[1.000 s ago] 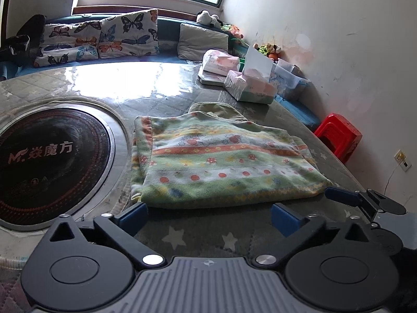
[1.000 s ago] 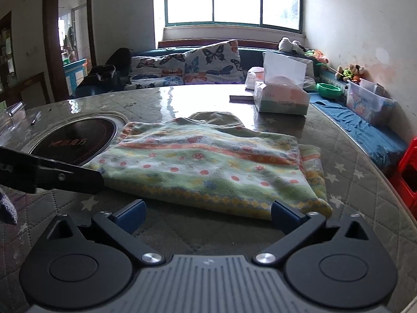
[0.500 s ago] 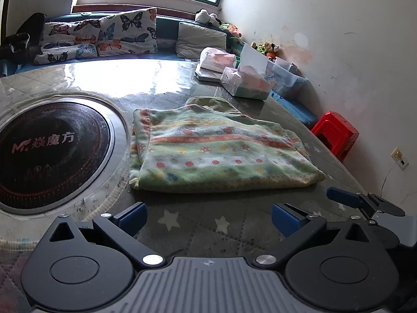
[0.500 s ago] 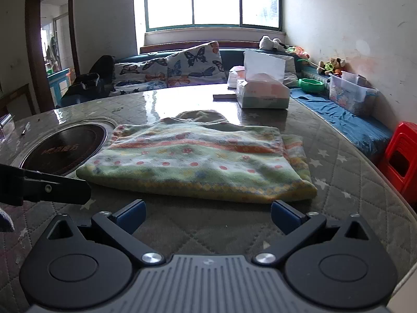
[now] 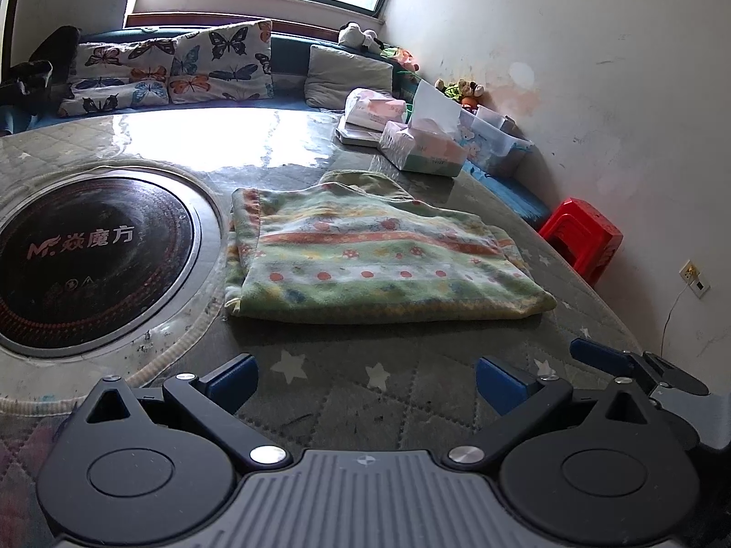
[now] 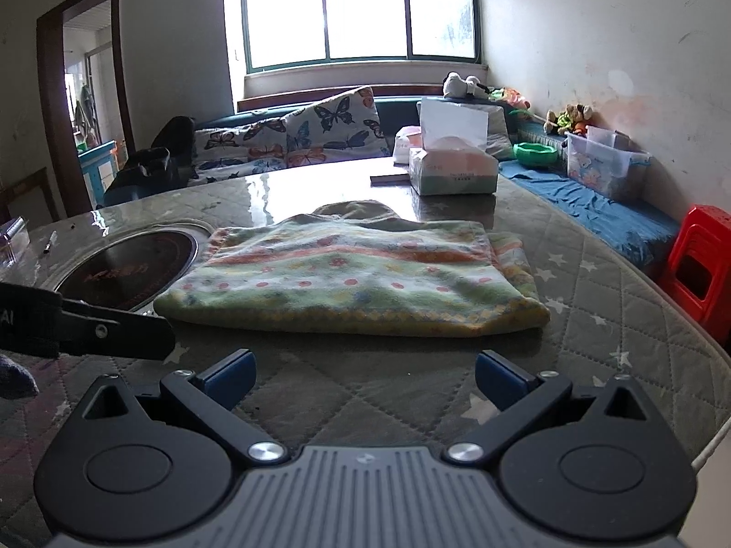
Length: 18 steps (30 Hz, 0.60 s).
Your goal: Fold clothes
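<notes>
A folded green patterned garment [image 5: 374, 255] with red and orange stripes lies flat on the quilted round table [image 5: 365, 392]; it also shows in the right wrist view [image 6: 356, 278]. My left gripper [image 5: 365, 376] is open and empty, held back from the garment's near edge. My right gripper [image 6: 365, 374] is open and empty, also short of the near edge. The right gripper's blue fingertip [image 5: 594, 351] shows at the right of the left wrist view. The left gripper's black body [image 6: 91, 324] shows at the left of the right wrist view.
A round black induction cooker [image 5: 87, 255] is set into the table left of the garment. A tissue box [image 5: 425, 146] and packets stand behind it. A red stool [image 5: 580, 237] stands right of the table. A cushioned bench [image 6: 292, 141] runs under the window.
Both grippers have drawn back from the garment and risen a little; the garment lies farther off in both views. The jaws stay open. The garment has not moved.
</notes>
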Tool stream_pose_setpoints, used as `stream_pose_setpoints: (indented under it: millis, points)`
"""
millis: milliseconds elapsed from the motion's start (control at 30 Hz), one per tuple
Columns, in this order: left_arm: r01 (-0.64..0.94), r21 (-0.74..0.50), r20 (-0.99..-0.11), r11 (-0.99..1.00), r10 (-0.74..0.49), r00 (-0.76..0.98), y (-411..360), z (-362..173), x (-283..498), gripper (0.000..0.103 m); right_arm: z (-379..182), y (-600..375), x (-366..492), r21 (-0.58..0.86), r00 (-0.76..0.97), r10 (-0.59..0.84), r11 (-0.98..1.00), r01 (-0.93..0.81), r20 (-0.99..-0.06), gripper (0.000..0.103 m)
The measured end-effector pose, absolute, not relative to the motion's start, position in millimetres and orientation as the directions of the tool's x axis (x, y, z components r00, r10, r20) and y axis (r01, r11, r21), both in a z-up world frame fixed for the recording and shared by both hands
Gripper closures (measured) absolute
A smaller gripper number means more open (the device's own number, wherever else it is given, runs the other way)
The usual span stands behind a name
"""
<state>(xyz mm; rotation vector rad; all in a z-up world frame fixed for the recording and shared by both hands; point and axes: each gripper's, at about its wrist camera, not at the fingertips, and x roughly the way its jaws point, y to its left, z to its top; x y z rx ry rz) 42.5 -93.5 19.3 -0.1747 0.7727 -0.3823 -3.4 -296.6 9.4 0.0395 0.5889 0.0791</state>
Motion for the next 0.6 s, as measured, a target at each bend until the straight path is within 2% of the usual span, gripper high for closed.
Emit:
stream_pose_setpoints:
  millis: [600]
  points:
    - [0.261, -0.283, -0.653, 0.923, -0.385, 0.653, -89, 13, 29, 0.000, 6, -283, -12, 0.056, 0.827, 0.103, 0.995, -0.086, -0.553, 0.000]
